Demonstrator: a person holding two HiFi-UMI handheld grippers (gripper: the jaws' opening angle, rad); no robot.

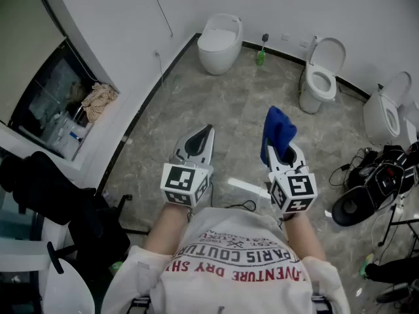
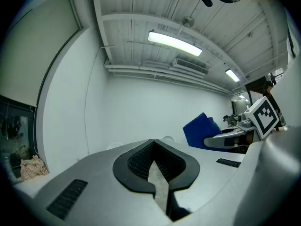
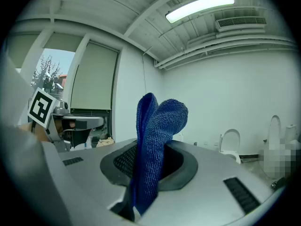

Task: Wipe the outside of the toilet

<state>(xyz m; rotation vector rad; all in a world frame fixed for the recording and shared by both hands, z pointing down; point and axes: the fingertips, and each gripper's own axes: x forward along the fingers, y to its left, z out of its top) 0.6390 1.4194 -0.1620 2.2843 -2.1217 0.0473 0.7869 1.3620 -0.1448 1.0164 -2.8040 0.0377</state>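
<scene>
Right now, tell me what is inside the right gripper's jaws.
A folded blue cloth is clamped in the right gripper, its free end standing up above the jaws. The jaws hide its pinched lower part.

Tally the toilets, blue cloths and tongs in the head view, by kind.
toilets: 3
blue cloth: 1, clamped in the right tongs
tongs: 2, the right tongs and the left tongs, shut and empty
total: 6
</scene>
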